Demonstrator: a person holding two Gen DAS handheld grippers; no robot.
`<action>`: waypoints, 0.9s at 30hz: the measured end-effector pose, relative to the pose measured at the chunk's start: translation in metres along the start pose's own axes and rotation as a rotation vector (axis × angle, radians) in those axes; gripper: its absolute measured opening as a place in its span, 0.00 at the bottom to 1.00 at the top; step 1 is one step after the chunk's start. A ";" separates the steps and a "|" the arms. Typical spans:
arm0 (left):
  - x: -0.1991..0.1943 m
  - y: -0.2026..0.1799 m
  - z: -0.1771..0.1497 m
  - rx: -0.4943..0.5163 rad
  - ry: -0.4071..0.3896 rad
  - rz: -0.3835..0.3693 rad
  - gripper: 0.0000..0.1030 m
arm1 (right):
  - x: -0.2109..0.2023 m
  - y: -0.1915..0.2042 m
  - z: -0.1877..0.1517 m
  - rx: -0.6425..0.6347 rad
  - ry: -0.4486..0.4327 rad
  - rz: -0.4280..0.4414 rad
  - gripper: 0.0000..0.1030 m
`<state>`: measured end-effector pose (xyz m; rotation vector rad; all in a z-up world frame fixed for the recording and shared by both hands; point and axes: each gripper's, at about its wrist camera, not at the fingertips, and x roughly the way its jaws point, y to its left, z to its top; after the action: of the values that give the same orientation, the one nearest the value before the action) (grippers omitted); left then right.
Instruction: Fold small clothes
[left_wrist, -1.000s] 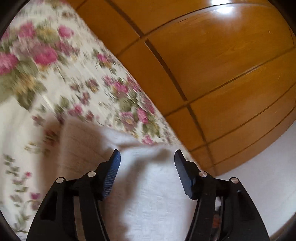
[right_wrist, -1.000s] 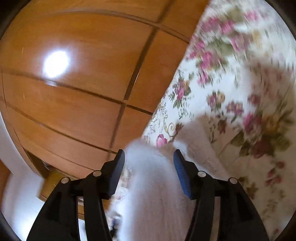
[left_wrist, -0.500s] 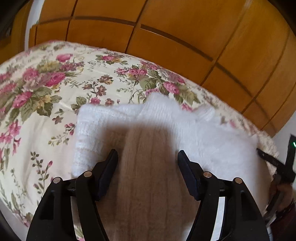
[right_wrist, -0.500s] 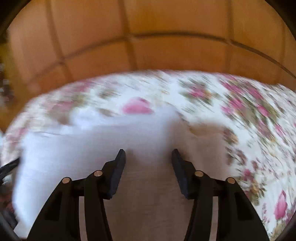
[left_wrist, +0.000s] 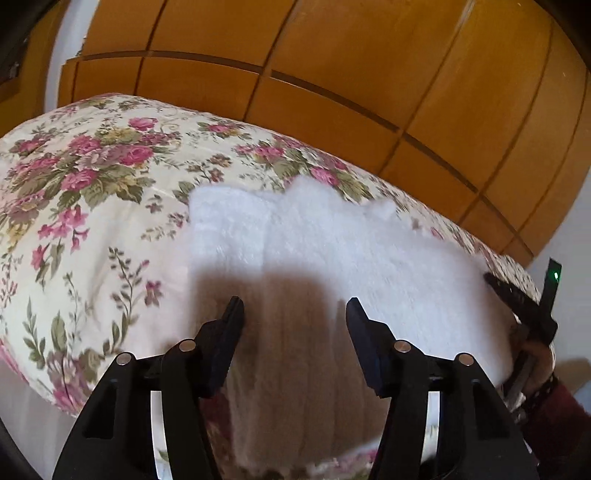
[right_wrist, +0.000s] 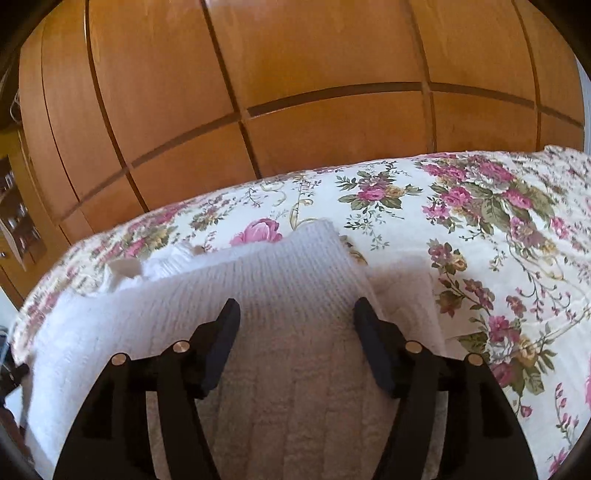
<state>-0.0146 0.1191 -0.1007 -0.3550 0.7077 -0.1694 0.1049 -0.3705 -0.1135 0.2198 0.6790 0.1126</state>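
A white knitted garment (left_wrist: 332, 240) lies spread on the floral bedspread (left_wrist: 92, 192). It also shows in the right wrist view (right_wrist: 258, 288), with a folded layer on top and a corner sticking out at the right. My left gripper (left_wrist: 294, 317) is open and hovers over the near part of the garment, casting a shadow on it. My right gripper (right_wrist: 296, 317) is open over the garment too, with nothing between its fingers. The other gripper's tip (left_wrist: 517, 299) shows at the right edge of the left wrist view.
A wooden panelled wardrobe (right_wrist: 295, 92) stands close behind the bed. The bedspread (right_wrist: 498, 240) stretches to the right of the garment. The bed's edge drops off at the lower left in the left wrist view (left_wrist: 22, 398).
Both grippers have swung from tilted, blurred views to level ones facing the wardrobe. They have pulled back a little, and more of the garment shows lying flat on the bed.
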 end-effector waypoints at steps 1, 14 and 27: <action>0.000 0.000 -0.002 -0.004 0.010 -0.013 0.43 | -0.002 -0.001 -0.001 0.006 -0.005 0.008 0.63; -0.012 0.020 0.000 -0.024 0.170 -0.038 0.05 | -0.002 -0.004 -0.003 0.025 -0.008 0.017 0.64; -0.025 -0.023 0.029 0.052 -0.064 -0.012 0.54 | -0.014 0.009 -0.007 -0.025 -0.009 -0.041 0.70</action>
<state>-0.0151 0.1123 -0.0566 -0.3131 0.6375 -0.1865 0.0889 -0.3630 -0.1081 0.1819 0.6724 0.0811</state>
